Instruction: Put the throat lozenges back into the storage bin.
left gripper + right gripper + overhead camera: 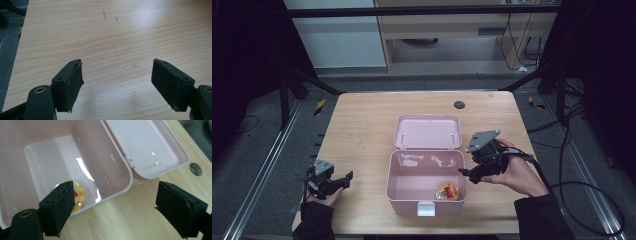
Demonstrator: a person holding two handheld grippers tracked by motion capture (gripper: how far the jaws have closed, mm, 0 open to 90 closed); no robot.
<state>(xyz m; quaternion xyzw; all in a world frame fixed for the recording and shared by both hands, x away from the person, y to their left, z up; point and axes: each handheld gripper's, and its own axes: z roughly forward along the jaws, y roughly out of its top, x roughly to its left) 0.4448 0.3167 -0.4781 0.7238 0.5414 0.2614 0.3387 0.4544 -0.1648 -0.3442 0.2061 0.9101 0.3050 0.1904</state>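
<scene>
A pink plastic box [398, 176] stands open in the middle of the wooden table [362, 125], its lid [428, 132] laid flat behind it. A small round yellow item with a red mark [447, 190] lies in the box's front right corner, also seen in the right gripper view [79, 196]. My right gripper [466, 173] is open beside the box's right wall, one jaw over the rim [117, 192], nothing between them. My left gripper [343, 180] is open over bare table left of the box, its jaws empty [117, 80].
A white latch [426, 208] juts from the box's front wall. A dark round hole [459, 104] sits in the table near the far edge. Cables [582, 190] trail on the floor to the right. Metal frame rails [257, 175] run along the table's left side.
</scene>
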